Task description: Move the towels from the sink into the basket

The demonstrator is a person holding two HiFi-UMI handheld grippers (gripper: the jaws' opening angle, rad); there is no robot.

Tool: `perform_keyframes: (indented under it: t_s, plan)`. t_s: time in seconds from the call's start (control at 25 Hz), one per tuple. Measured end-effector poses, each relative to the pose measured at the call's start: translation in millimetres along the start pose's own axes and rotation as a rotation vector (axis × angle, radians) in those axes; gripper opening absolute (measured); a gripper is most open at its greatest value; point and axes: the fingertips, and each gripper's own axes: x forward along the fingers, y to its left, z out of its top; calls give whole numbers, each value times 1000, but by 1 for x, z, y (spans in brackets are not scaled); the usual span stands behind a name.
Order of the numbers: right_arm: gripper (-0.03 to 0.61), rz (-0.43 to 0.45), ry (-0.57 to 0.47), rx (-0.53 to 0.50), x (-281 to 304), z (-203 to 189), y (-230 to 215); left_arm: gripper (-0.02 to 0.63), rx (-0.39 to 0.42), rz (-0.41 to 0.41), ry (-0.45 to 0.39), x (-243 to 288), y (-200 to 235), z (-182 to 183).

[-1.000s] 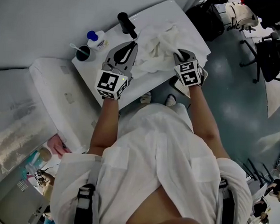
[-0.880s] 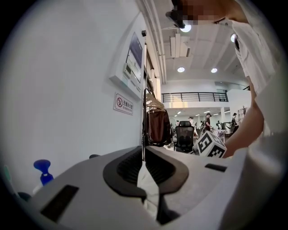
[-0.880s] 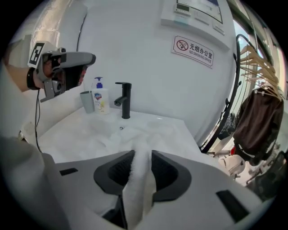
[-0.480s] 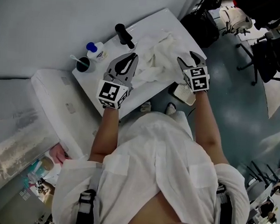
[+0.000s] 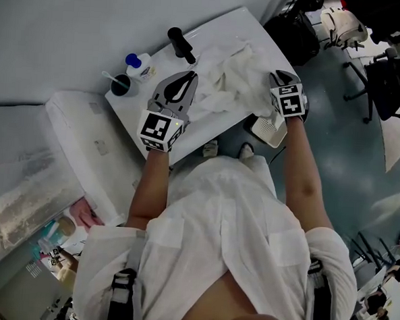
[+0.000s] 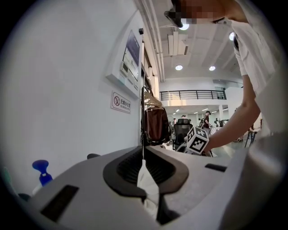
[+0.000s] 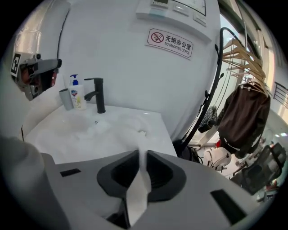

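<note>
White towels (image 5: 231, 75) lie heaped in the white sink (image 5: 214, 35) in the head view. My left gripper (image 5: 189, 77) is over the sink's left half, shut on a fold of towel (image 6: 147, 182). At the sink's right edge my right gripper (image 5: 281, 76) has its jaws closing, and a strip of towel (image 7: 138, 191) is pinched between them. The white basket (image 5: 264, 130) stands on the floor below the right gripper, partly hidden by the wrist. The right gripper's marker cube (image 6: 197, 140) shows in the left gripper view.
A black faucet (image 7: 96, 94), a soap bottle (image 7: 77, 92) and a cup (image 7: 66, 99) stand at the sink's back by the wall. A coat rack with a dark jacket (image 7: 243, 117) is to the right. A white bathtub-like fixture (image 5: 92, 149) sits left of the sink.
My right gripper opened, shifted right toward the sink's edge, and has come together on a towel strip again. The towel is drawn out to the right. The left gripper has barely moved.
</note>
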Motion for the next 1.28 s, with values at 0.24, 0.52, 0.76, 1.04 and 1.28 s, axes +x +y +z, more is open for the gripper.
perform_keyframes:
  t_s: [0.24, 0.52, 0.76, 1.04, 1.28]
  plan:
    - [44, 182, -61, 2, -14, 21, 58, 28, -2, 19, 2, -2, 7, -2]
    - [43, 424, -54, -17, -19, 25, 146, 28, -3, 17, -2, -4, 9, -2]
    - [44, 469, 4, -78, -5, -1, 184, 28, 2, 15, 0, -10, 10, -4]
    - [181, 505, -51, -103, -12, 1, 200, 28, 4, 17, -3, -14, 10, -3]
    - [269, 424, -76, -257, -28, -2, 179, 28, 3, 9, -17, -11, 6, -3]
